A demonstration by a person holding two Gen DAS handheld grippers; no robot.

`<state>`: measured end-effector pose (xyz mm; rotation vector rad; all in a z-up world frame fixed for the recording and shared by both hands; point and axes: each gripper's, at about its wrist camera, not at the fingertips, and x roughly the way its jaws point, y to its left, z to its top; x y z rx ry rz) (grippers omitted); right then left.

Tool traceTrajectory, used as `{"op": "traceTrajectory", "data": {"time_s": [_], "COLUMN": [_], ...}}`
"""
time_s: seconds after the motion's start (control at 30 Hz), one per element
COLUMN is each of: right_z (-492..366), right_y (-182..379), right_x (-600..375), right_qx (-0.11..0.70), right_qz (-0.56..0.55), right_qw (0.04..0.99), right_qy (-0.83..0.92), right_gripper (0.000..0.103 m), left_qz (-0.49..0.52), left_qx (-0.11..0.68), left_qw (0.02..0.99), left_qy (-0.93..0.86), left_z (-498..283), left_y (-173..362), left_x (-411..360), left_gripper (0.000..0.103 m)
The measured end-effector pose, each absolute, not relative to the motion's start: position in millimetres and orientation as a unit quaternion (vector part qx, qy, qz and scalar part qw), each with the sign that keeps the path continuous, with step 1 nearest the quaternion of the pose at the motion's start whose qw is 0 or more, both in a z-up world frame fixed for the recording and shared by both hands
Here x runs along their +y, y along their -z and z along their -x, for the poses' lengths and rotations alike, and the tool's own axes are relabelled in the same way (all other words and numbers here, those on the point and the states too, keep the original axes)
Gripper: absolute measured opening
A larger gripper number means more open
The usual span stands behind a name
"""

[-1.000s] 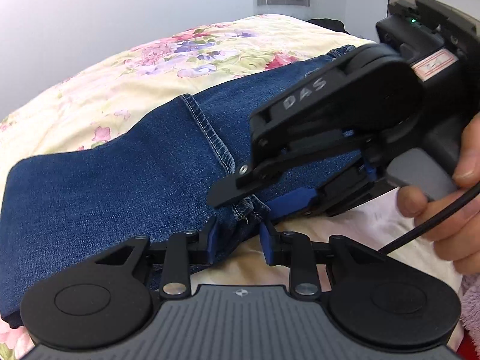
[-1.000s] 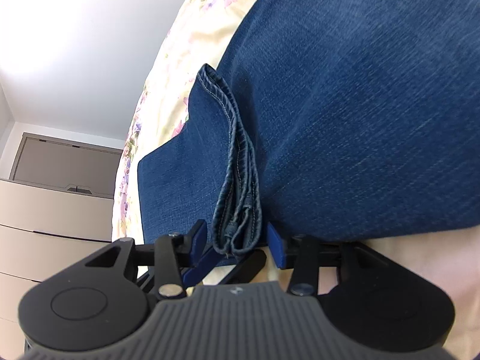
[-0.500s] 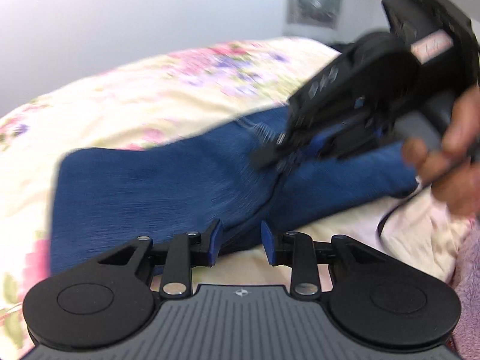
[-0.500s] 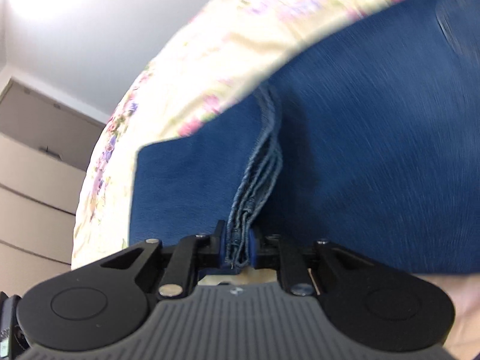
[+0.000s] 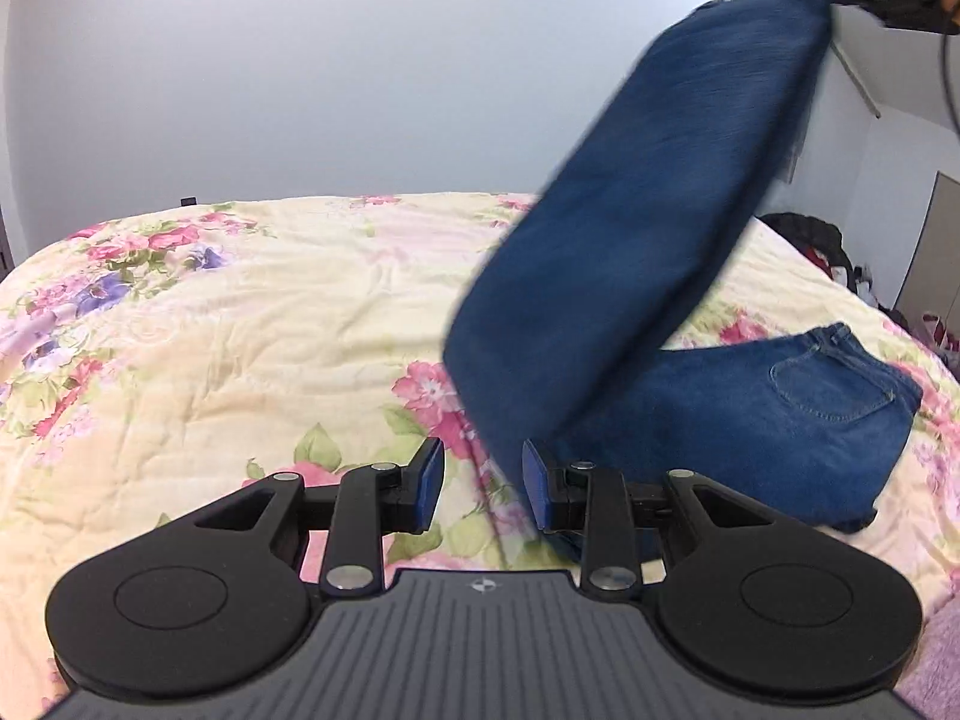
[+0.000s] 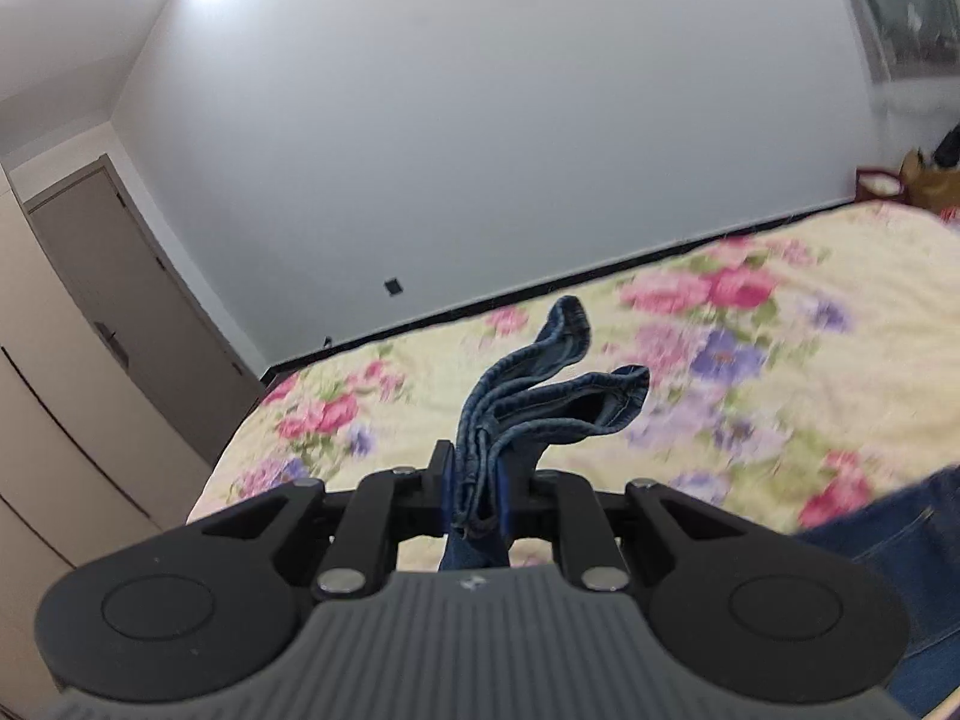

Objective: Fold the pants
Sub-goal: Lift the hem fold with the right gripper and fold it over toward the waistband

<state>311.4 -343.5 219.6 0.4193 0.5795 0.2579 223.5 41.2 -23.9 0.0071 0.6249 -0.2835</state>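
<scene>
Right tongs (image 6: 477, 495) clench the jeans (image 5: 654, 276) hems aloft; left tongs (image 5: 480, 483) gape above the floral bedspread (image 5: 240, 324).

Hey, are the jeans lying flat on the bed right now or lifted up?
Partly lifted. The right gripper is shut on the hems, and the jeans hang from it while the waist end lies on the bedspread.

Blue denim pants (image 5: 648, 252) — leg ends lifted high, blurred — seat with back pocket lying on the bed.
</scene>
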Motion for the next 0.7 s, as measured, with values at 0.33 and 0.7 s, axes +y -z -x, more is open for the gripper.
{"op": "traceTrajectory", "data": {"time_s": [0.33,0.7], "right_z": [-311,-292], "right_y": [-121,134], "right_x": [-583,-697], "right_qx": [0.330,0.419], "right_qz": [-0.207,-0.320], "right_qw": [0.919,0.841], "right_qy": [0.055,0.119], "right_gripper": [0.009,0.009], "left_qz": [0.023,-0.027], "left_qx": [0.360,0.432], "left_qw": [0.918,0.886], "left_qy": [0.165,0.170], "left_z": [-273,-315], "left_y": [64,129], "left_x": [-18,-89], "left_gripper": [0.036,0.036]}}
